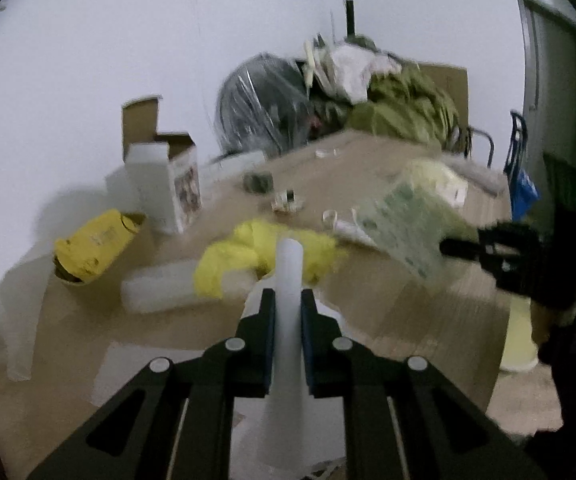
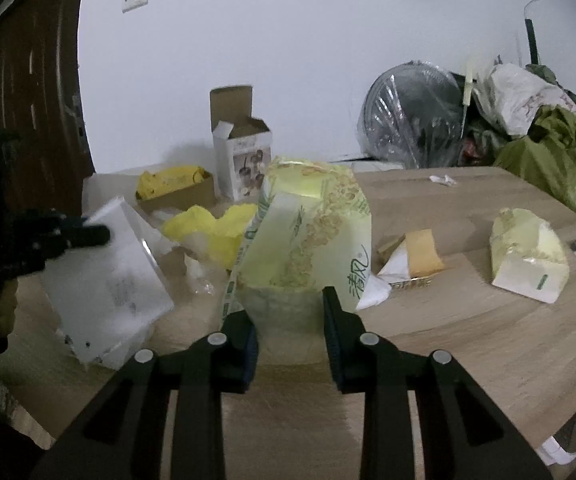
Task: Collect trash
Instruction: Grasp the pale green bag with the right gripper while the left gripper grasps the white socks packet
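Your left gripper (image 1: 288, 300) is clenched on the edge of a thin white plastic bag (image 1: 288, 272); the pinched edge rises straight up between the blue pads toward 12 o'clock. From the right wrist camera the same bag (image 2: 108, 280) hangs as a pale sheet at 9 o'clock, with your left gripper (image 2: 96, 236) gripping its upper edge.

Your right gripper (image 2: 288, 312) is grasping an empty green-yellow tissue pack (image 2: 307, 232), with the wrapper's lower end squeezed between both fingers and the body standing up toward 12 o'clock. In the left wrist view the pack (image 1: 403, 224) is blurred, at 3 o'clock and above the wooden table (image 1: 387, 300), and your right gripper (image 1: 463, 246) reaches in from the frame's right edge.

Trash on the table (image 2: 467, 340), right wrist view:
- crumpled yellow bag (image 2: 212, 228) at 11 o'clock, just behind the white bag;
- second tissue pack (image 2: 527, 256) at 2 o'clock, lying on its side;
- orange and white wrapper scraps (image 2: 411, 264) between the two packs;
- open white carton (image 2: 244, 160) upright at 12 o'clock, near the wall;
- small brown box (image 2: 176, 192) holding yellow plastic, just left of the carton.

Olive cloth (image 2: 559, 156) is heaped at the far right edge.
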Tool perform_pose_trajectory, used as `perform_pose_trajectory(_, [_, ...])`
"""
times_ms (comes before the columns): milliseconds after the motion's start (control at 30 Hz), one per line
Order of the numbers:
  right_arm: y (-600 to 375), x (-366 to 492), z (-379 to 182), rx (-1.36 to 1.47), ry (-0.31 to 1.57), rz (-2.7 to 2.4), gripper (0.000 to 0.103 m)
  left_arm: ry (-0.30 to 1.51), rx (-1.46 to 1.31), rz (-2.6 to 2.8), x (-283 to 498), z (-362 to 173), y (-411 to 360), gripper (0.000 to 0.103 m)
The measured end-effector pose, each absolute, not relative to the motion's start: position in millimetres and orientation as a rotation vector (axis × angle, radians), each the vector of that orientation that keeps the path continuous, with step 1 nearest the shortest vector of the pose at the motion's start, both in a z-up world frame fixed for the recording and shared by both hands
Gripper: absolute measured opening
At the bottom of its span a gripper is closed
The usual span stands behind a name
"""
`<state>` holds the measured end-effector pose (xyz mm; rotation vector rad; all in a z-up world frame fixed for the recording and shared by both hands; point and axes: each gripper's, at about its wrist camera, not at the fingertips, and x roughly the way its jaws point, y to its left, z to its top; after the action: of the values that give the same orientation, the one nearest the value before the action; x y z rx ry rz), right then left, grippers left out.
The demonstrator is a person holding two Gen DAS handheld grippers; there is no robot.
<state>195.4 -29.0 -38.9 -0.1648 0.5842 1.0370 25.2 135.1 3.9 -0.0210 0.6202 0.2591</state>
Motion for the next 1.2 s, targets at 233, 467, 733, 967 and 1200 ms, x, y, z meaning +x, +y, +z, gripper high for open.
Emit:
perform_pose_trajectory(233, [-52.1,187.0,-27.2,-0.146,0.544,1.017,0.026,0.525,-0.034,0.248,15.2,26.9,118.7,0.011])
perform_pose_trajectory(467, [-77.2,181.3,-16.8,-0.13,0.516,0.992,0.026,0.453,-0.032,0.181,16.4,38.5,88.0,0.011])
perform_pose_trajectory(733, [-110.7,176.2,-11.0,-0.117,0.505,0.942,0.026,0.45,-0.029,0.091,30.5,35.2,56.4,0.011])
perform_pose_trajectory(967, [-140.8,175.7,-11.1,-0.103,0.518,0.872,0.026,0.457,-0.012,0.023,42.7,32.7,34.7,0.011])
perform_pose_trajectory(1200, [-176.9,175.1,-16.1,-0.077,0.533,0.79,0.026,0.461,0.001,-0.049,58.2,29.7,13.0,0.011])
